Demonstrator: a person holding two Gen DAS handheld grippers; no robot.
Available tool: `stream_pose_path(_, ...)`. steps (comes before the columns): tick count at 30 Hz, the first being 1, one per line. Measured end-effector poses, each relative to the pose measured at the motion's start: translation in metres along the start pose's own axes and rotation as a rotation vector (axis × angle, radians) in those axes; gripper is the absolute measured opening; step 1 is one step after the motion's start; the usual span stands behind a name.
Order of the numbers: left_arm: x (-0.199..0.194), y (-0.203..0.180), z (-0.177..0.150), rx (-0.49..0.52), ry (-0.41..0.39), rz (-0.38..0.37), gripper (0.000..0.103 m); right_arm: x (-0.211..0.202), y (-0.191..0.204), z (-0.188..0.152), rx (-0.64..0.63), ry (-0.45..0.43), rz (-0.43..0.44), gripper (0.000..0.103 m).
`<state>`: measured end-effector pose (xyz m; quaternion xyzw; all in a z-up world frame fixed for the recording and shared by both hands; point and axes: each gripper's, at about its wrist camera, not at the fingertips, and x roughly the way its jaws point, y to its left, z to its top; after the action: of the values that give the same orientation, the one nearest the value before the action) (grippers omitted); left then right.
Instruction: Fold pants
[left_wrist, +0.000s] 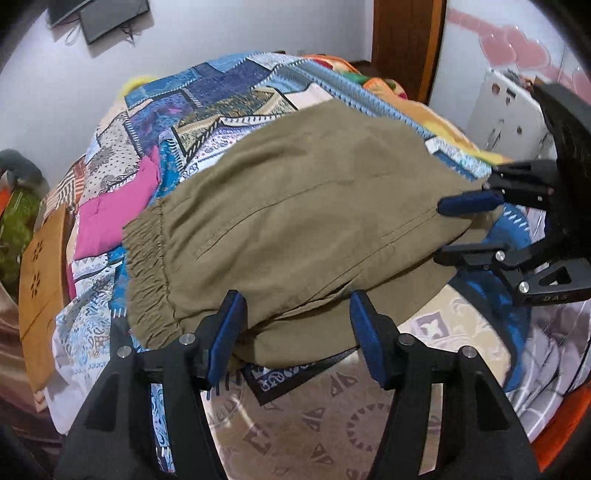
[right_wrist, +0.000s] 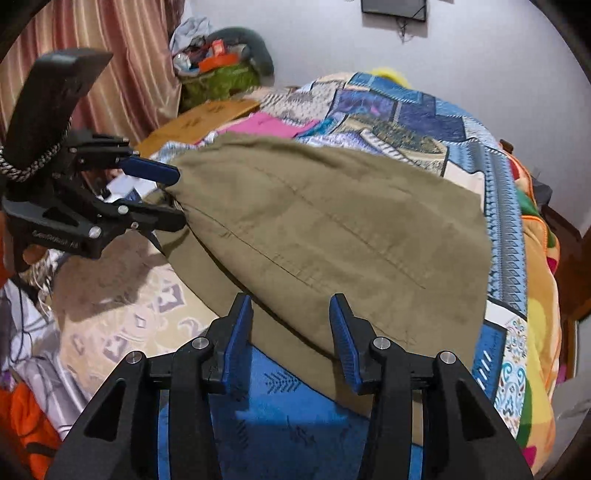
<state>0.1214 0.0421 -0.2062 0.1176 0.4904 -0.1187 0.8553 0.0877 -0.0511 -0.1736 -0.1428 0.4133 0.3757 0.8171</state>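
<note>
Olive-khaki pants (left_wrist: 295, 206) lie folded over on a patchwork bedspread (left_wrist: 221, 96), with the gathered elastic waistband (left_wrist: 147, 266) at the left. My left gripper (left_wrist: 297, 321) is open at the near edge of the pants, with the cloth just in front of its blue pads. My right gripper (right_wrist: 291, 325) is open at the other near edge of the pants (right_wrist: 332, 229). Each gripper also shows in the other's view, open beside the cloth: the right gripper (left_wrist: 454, 229) at the right, the left gripper (right_wrist: 173, 195) at the left.
The bed fills both views, with a beige patterned cover (left_wrist: 314, 413) and a blue patch (right_wrist: 280, 406) near me. A brown wooden board (left_wrist: 40, 280) sits at the bed's left side. A cluttered green basket (right_wrist: 218, 74), a curtain (right_wrist: 110, 55) and a wall screen (left_wrist: 107, 18) stand beyond.
</note>
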Motion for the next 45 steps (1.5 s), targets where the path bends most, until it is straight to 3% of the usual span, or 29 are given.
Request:
stream_pose_path(5,0.006,-0.003,0.002,0.032,-0.012,0.001,0.065,0.006,-0.005,0.002,-0.006,-0.025,0.016,0.04)
stream_pose_path(8,0.009,-0.002,0.007,0.025,-0.015,0.011,0.065,0.007,-0.003,0.006,-0.012,-0.042,0.034,0.019)
stream_pose_path(10,0.009,0.001,0.011,0.004,-0.015,0.002,0.059,0.007,-0.002,0.008,-0.009,-0.046,0.034,0.011)
stream_pose_path(13,0.004,0.005,0.017,-0.028,-0.033,-0.019,0.045,0.002,-0.003,0.011,0.011,-0.064,0.044,0.008)
stream_pose_path(16,-0.001,0.004,0.02,-0.037,-0.04,-0.013,0.031,-0.007,-0.005,0.013,0.031,-0.081,0.062,0.007)
stream_pose_path(19,-0.008,0.003,0.02,-0.054,-0.051,-0.041,0.028,-0.018,-0.003,0.012,0.033,-0.102,0.057,0.006)
stream_pose_path(27,-0.02,-0.014,0.01,-0.045,-0.045,-0.066,0.028,-0.031,-0.001,0.0,0.043,-0.092,0.059,0.006)
stream_pose_path(38,-0.015,-0.011,-0.016,-0.134,-0.003,-0.113,0.028,-0.015,-0.003,-0.022,0.134,-0.037,0.11,0.01)
stream_pose_path(45,-0.048,0.016,-0.014,-0.183,-0.06,-0.087,0.033,-0.032,-0.013,-0.018,0.162,-0.026,0.127,0.014)
